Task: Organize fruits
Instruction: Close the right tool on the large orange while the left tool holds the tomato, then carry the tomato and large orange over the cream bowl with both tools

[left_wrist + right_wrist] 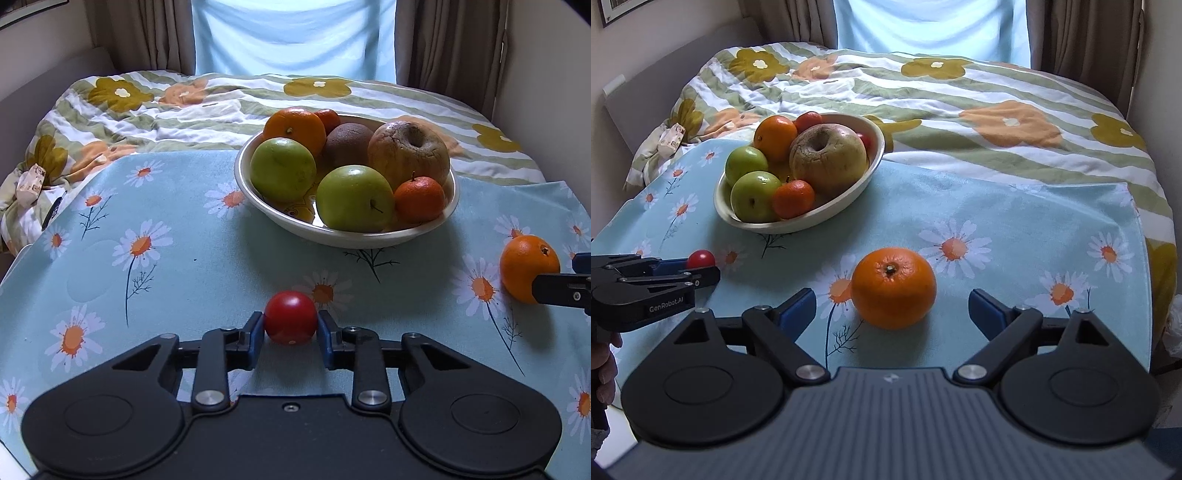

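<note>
My left gripper (290, 325) is shut on a small red tomato (290, 317) at the level of the daisy tablecloth; it also shows in the right wrist view (701, 259). My right gripper (892, 308) is open, its blue pads (984, 310) on either side of a loose orange (893, 287) without touching it. The orange also shows at the right edge of the left wrist view (529, 266). A white bowl (369, 238) behind holds two green apples, oranges, a kiwi, a wrinkled brown apple and small tangerines; it also shows in the right wrist view (827, 216).
The light blue daisy tablecloth (166, 266) covers the table. Behind it lies a bed with a striped floral quilt (960, 110). Curtains and a window are at the back. The table's right edge (1145, 295) drops off near the orange.
</note>
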